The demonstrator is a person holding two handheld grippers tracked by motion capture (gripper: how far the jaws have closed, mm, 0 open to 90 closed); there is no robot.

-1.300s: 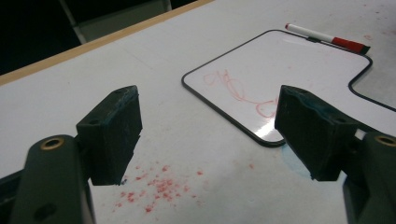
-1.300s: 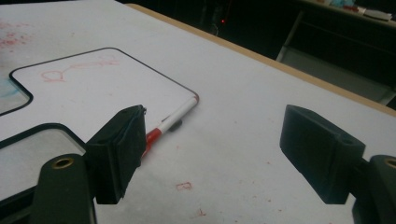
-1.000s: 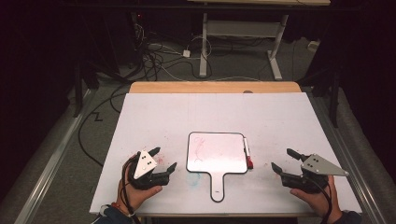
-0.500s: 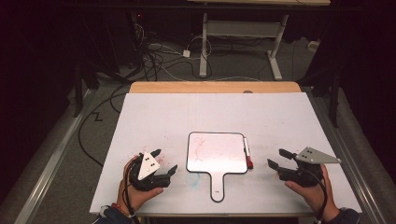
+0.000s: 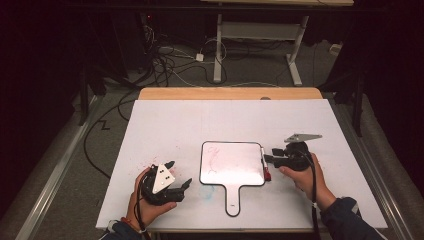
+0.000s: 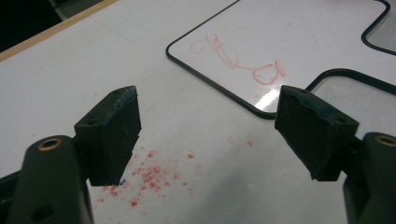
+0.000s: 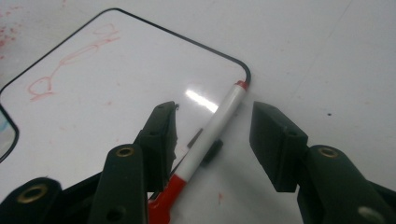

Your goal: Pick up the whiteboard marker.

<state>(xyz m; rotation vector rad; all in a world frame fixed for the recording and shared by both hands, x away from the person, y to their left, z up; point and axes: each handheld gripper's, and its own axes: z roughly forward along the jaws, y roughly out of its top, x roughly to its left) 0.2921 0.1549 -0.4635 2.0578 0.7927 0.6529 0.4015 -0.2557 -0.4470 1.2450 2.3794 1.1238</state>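
Currently the right tongs (image 7: 212, 135) are spread and straddle the marker (image 7: 210, 135), one jaw on each side of its white barrel, neither jaw visibly touching it. In the high view the right tongs (image 5: 270, 159) sit at the 3 o'clock edge of the whiteboard (image 5: 232, 165), and the marker (image 5: 264, 164) lies along that edge. Its red cap end points toward the person, its tip toward the board's far right corner.

The whiteboard lies flat at the near centre of the counter (image 5: 200, 120), its handle at 6 o'clock. A faint red scribble (image 6: 238, 58) marks its surface toward the 10 o'clock corner.

The left tongs (image 5: 179, 176) rest at the board's 9 o'clock side, spread and holding nothing. Red specks (image 6: 154, 175) dot the counter between their jaws, and the board corner lies just beyond them.

Hazards, judged from this position:
- The marker is round and lies on a smooth, glossy board. If the jaws close off-centre, the barrel may roll or squirt out sideways.
- The jaws stand near the cap end. A grip there may leave the long barrel to droop, or may loosen the cap.
- The board is not held down. A low approach by the inner jaw may push it across the counter.
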